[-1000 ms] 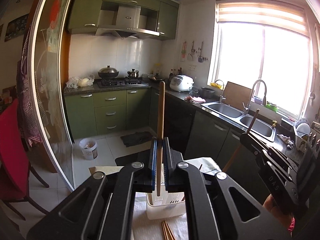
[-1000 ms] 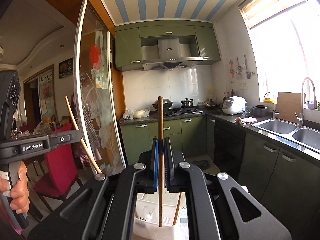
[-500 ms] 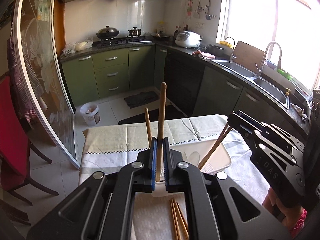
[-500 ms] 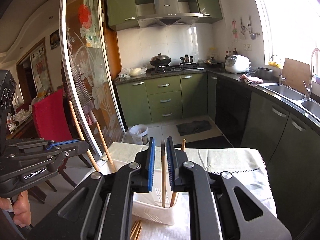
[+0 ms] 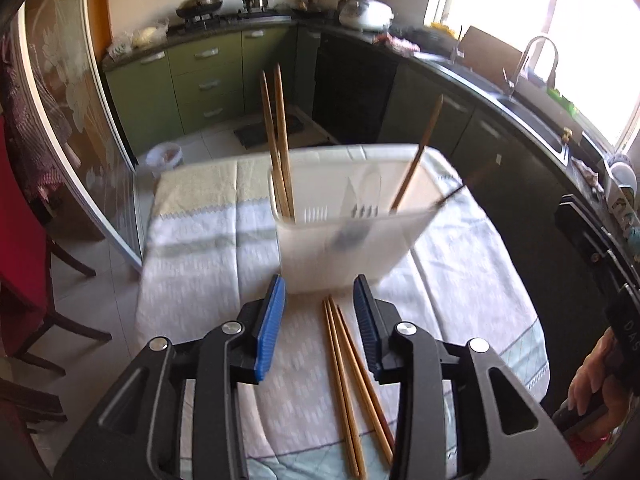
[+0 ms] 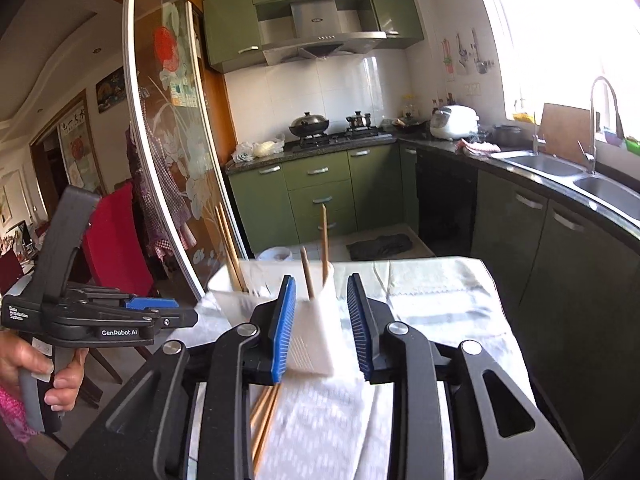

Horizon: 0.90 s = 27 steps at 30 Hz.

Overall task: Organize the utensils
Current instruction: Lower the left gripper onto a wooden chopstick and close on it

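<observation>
A white plastic utensil holder stands on the cloth-covered table. Two wooden chopsticks lean in its left end and one chopstick in its right end. Three loose chopsticks lie on the cloth in front of it. My left gripper hovers over them, its jaws opening with nothing gripped. My right gripper is also opening; the holder shows beyond its pads, untouched, with chopsticks standing in it. The left gripper shows in the right wrist view, held by a hand.
A red chair and a glass sliding door stand left of the table. Green cabinets, a stove and a sink counter line the back and right. A small bin sits on the floor beyond the table.
Both grippers sank and tipped down toward the table. Each let go of the chopstick it held; those chopsticks now stand in the holder. Both pairs of jaws have spread.
</observation>
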Motion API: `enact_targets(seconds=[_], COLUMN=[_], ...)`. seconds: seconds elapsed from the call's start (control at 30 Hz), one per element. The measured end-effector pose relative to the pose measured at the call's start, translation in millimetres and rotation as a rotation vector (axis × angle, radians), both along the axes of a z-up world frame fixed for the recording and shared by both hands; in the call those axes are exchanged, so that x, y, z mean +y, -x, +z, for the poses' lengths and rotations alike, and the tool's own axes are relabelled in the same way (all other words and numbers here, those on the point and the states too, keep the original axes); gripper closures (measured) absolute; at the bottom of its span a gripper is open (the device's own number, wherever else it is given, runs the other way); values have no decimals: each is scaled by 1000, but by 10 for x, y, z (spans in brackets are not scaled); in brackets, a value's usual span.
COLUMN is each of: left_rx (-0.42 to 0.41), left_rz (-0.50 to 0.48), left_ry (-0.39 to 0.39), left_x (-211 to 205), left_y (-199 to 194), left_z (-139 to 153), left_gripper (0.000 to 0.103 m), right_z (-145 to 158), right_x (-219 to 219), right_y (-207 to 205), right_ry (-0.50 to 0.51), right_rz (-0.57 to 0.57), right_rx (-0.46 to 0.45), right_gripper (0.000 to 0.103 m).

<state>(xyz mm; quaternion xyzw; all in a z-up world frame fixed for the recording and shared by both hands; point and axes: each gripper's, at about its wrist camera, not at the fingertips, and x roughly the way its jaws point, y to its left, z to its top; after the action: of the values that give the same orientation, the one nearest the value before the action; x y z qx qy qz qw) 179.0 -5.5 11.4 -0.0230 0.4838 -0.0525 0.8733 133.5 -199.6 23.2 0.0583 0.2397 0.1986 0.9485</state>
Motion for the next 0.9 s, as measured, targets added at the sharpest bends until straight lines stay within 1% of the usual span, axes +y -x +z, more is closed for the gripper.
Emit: enact_targets(seconds=[0.03, 0.1, 0.13, 0.2, 0.23, 0.37, 0.47, 0.67, 0.9], left_rx=[65, 176, 222, 283, 297, 316, 327, 359, 368], left_rz=[-10, -24, -24, -24, -21, -8, 0, -2, -12], left_ry=[0, 20, 30, 37, 38, 16, -13, -35, -66], left_x=[-30, -61, -67, -89, -99, -134, -140, -154, -230], left_y=[2, -7, -22, -53, -67, -156, -203, -263, -332], left_z=[-177, -523, -677, -906, -983, -1128, -1208, -1340, -1400], left_gripper=[69, 70, 75, 80, 80, 80, 80, 80, 80], right_z=[-107, -326, -426, -603, -676, -855, -891, -814, -792], right_x=[-72, -203, -248, -343, -381, -540, -580, -568, -555], right_y=[63, 149, 174, 213, 226, 259, 267, 190, 167], right_ry=[-8, -19, -19, -18, -14, -45, -56, -71, -86], right_rz=[-5, -10, -13, -22, -26, -36, -31, -21, -10], right_rx=[28, 87, 114, 159, 179, 223, 232, 234, 239], right_gripper=[66, 66, 66, 66, 66, 66, 66, 66, 66])
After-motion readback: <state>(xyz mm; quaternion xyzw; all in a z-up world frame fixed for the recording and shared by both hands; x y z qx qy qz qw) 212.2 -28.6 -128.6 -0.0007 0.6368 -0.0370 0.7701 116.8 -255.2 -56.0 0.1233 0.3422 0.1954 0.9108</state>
